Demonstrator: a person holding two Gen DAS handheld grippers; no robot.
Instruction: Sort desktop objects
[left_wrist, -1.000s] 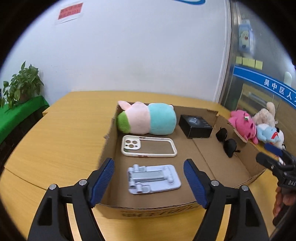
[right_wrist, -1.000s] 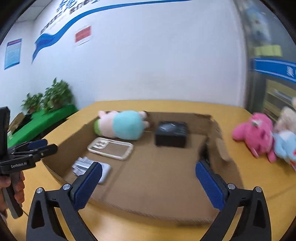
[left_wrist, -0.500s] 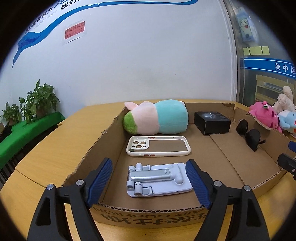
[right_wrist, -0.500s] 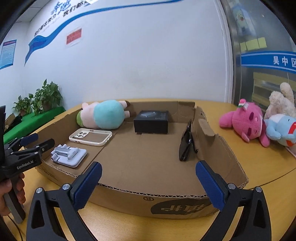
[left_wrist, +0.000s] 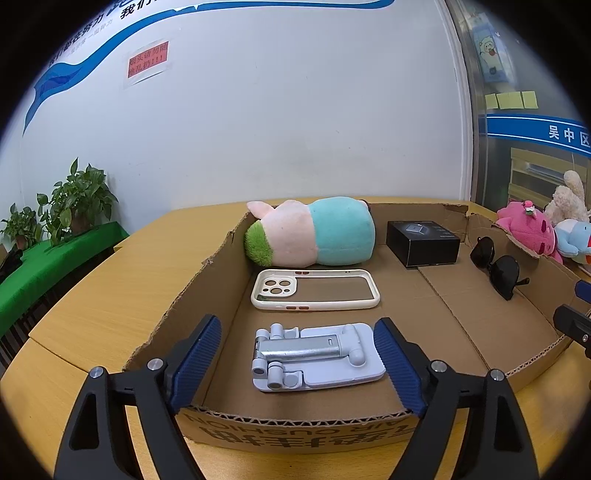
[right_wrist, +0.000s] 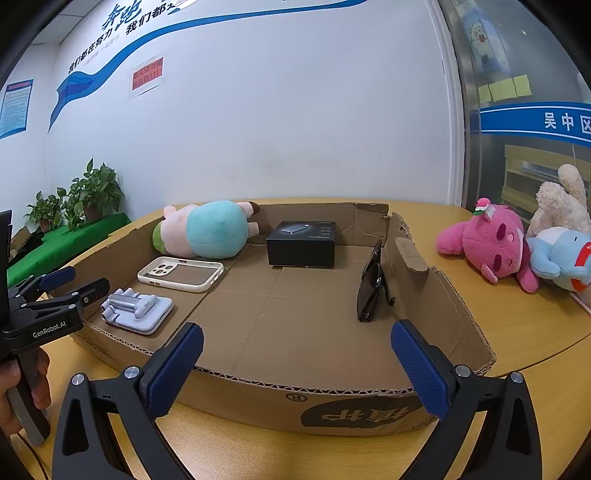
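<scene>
A shallow cardboard box (left_wrist: 288, 430) (right_wrist: 332, 406) on a wooden table holds a pink-and-teal plush (left_wrist: 314, 238) (right_wrist: 207, 230), a white phone case (left_wrist: 314, 290) (right_wrist: 181, 274), a grey folding phone stand (left_wrist: 316, 356) (right_wrist: 136, 308), a black box (left_wrist: 423, 243) (right_wrist: 302, 243) and black sunglasses (left_wrist: 496, 264) (right_wrist: 371, 290). My left gripper (left_wrist: 299, 363) is open and empty at the box's near edge, straddling the stand; it also shows in the right wrist view (right_wrist: 66, 282). My right gripper (right_wrist: 295, 369) is open and empty at the box's front edge.
A pink plush (right_wrist: 487, 242) (left_wrist: 528, 230), a blue plush (right_wrist: 557, 256) and a cream plush (right_wrist: 561, 201) lie on the table right of the box. Potted plants (left_wrist: 70, 203) stand on a green surface at the left. A white wall is behind.
Both grippers have dropped lower and levelled, now looking across the box rather than down into it. Both stay open. The objects in the box have not moved.
</scene>
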